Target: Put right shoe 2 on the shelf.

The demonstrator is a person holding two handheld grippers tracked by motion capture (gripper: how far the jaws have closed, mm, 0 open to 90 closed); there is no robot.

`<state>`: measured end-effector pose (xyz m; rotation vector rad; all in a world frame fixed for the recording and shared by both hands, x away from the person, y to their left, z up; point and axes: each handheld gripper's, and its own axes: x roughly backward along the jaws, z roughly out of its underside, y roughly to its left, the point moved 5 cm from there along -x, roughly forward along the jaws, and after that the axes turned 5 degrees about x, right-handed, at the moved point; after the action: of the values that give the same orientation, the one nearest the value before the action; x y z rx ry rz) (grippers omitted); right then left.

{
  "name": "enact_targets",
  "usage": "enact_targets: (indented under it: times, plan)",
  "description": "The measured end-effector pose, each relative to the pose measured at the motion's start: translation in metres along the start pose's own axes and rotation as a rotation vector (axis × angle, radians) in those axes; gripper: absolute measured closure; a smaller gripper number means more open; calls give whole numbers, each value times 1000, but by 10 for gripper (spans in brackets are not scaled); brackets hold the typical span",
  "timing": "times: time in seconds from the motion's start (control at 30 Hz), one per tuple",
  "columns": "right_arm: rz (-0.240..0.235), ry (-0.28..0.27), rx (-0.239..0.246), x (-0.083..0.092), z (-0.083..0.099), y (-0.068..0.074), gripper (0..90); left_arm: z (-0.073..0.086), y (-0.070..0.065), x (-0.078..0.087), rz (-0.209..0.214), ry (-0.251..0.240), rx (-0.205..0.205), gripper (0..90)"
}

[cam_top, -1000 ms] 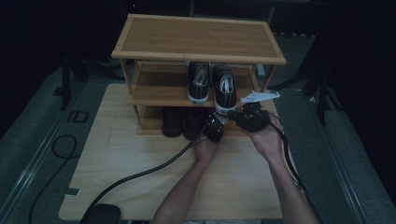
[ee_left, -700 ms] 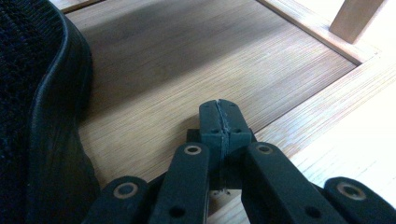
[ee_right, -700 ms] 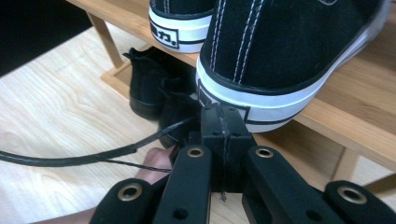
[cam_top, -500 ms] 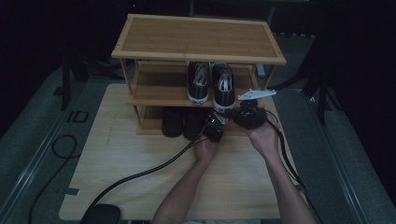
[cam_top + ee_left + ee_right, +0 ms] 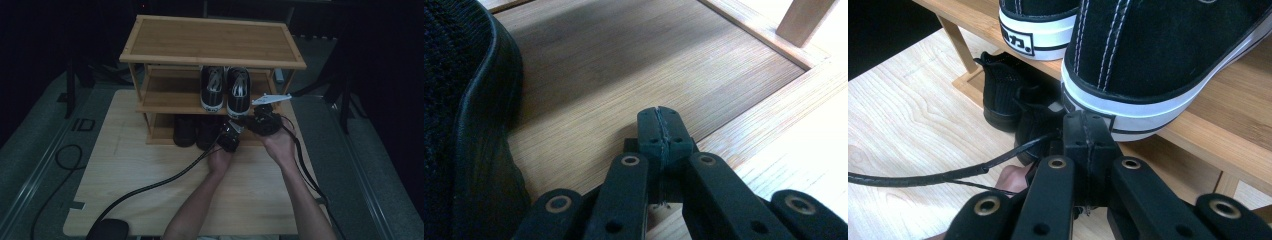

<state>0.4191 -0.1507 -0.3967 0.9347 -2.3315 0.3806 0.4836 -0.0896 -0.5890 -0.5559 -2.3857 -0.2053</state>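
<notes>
I hold my black two-jaw left gripper [image 5: 229, 137] low, its jaws pressed together. My black right gripper [image 5: 261, 122] sits just beside it, a bit higher, jaws also together.

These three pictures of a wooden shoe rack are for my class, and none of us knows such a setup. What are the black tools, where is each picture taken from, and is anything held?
A person holds a black two-jaw hand tool in each hand: the left gripper and the right gripper.

The high view looks down on the pale wooden table. On it stands the three-tier bamboo shoe rack, with black-and-white canvas sneakers on the middle shelf and plain black shoes on the bottom one.

The other two pictures come from cameras riding on each gripper, looking along its jaws. In both, the jaws are pressed together with nothing between them, so nothing is held.
</notes>
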Motion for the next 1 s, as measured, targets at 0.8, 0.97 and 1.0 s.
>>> enact_targets:
  times: [0.8,0.97,1.0]
  plan:
    - [21,11,17,-15,-9,3,900,0,0,0,1,0,2,900]
    - [12,11,12,-17,-11,3,900,0,0,0,1,1,1,900]
    - [12,11,12,-17,-11,3,900,0,0,0,1,1,1,900]
